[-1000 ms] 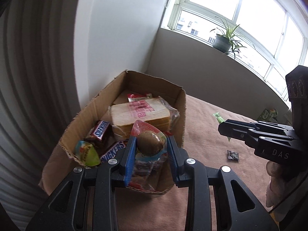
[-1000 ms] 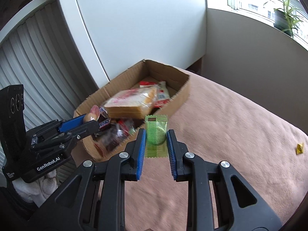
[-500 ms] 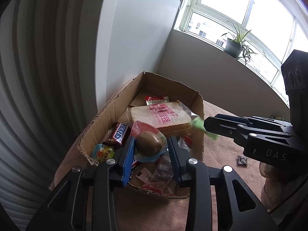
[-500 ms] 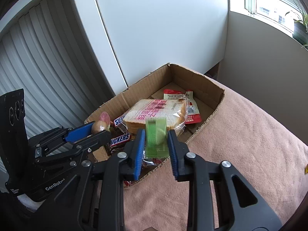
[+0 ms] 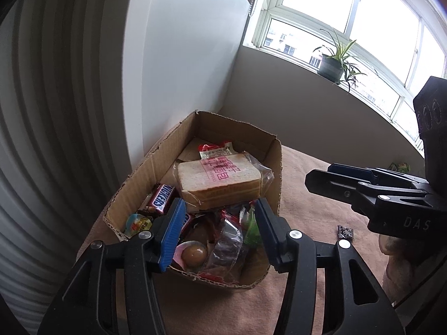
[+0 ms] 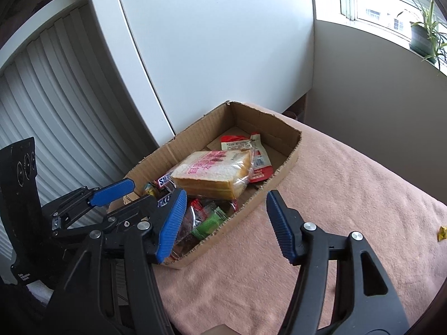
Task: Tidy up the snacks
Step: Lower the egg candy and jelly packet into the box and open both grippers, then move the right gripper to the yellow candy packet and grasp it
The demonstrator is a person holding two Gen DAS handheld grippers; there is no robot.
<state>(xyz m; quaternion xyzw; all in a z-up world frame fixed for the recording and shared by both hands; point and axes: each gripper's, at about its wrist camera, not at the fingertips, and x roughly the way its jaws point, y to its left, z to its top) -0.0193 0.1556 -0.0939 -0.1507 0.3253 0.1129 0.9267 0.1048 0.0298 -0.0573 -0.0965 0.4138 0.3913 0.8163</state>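
A cardboard box point(image 5: 275, 167) point(image 6: 290, 162) holds a wrapped bread loaf point(image 5: 220, 181) point(image 6: 212, 173), Snickers bars point(image 5: 160, 198), a red packet point(image 6: 259, 164) and other snacks. My left gripper point(image 5: 218, 223) is open above the box's near end; the brown egg snack point(image 5: 194, 254) lies in the box below it. My right gripper point(image 6: 223, 217) is open over the box's near corner; the green packet point(image 6: 209, 223) point(image 5: 251, 229) lies in the box. The right gripper also shows in the left wrist view point(image 5: 321, 178).
The box stands on a pink blanket point(image 6: 349, 195) beside a white wall and blinds. A small dark packet point(image 5: 345, 231), a yellow scrap point(image 6: 442, 233) and a green item point(image 5: 399, 166) lie on the blanket. A potted plant point(image 5: 332, 64) stands on the windowsill.
Both grippers opened. The egg snack dropped from the left gripper into the box, and the green packet dropped from the right gripper into the box.
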